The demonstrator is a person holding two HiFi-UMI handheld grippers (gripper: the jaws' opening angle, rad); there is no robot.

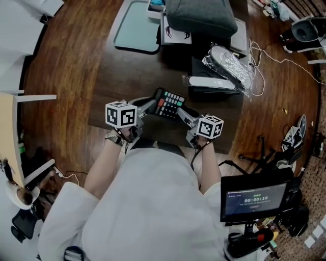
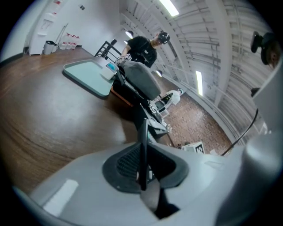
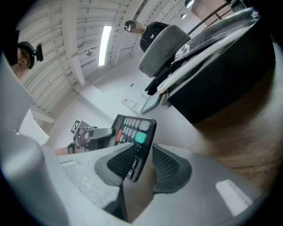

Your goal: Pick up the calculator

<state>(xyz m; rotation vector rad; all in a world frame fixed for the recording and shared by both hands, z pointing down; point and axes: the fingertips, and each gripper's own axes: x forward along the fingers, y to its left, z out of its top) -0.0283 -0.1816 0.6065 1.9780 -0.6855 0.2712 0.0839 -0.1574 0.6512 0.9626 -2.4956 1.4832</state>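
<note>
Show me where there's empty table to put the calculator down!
Free: the bare table between the teal tray and the held calculator, left of the black box; also the stretch left of the tray. Crowded: the far right, with the grey bag, black box and foil pack.

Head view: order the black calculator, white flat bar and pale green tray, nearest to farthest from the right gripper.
1. Black calculator, gripped by the right gripper.
2. White flat bar, beyond it, rightward.
3. Pale green tray, far top left.
</note>
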